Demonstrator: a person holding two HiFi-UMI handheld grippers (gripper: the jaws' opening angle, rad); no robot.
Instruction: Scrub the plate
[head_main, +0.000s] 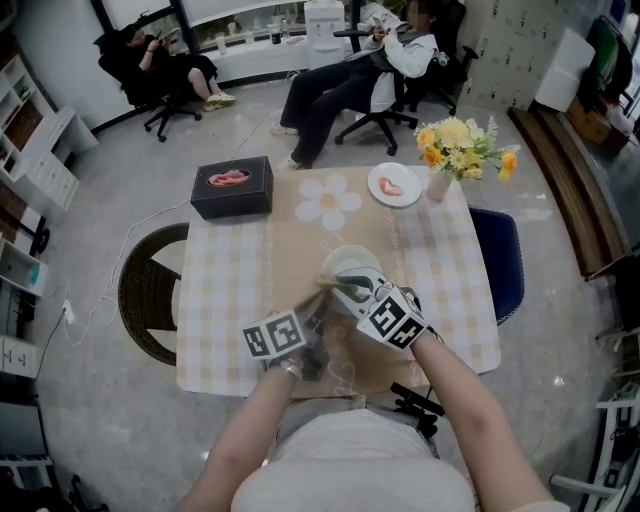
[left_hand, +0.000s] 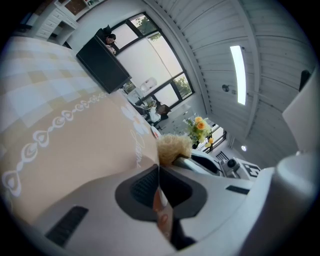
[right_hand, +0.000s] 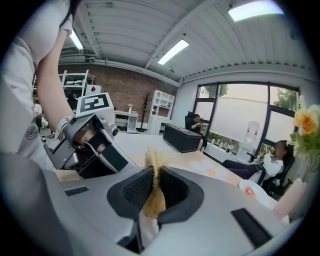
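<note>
Tablecloth (head_main: 225, 300) was pale yellow-and-white check, tan centre strip with white flower print. Box (head_main: 232, 188) black with pink on top, flowers (head_main: 462, 145) yellow-orange, plate (head_main: 350, 262) white, scrubber (right_hand: 153, 159) straw-coloured. Left gripper (left_hand: 159, 172) and right gripper (right_hand: 154, 175) grey, pads (right_hand: 137, 187) black.

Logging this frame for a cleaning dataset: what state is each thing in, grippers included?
left gripper: shut on the plate's thin edge.
right gripper: shut on the scrubber.
plate: gripped at its near edge.
scrubber: pinched, with a fibrous tuft poking past the jaws.
small plate: flat on the table, something red on it.
flower vase: upright.
</note>
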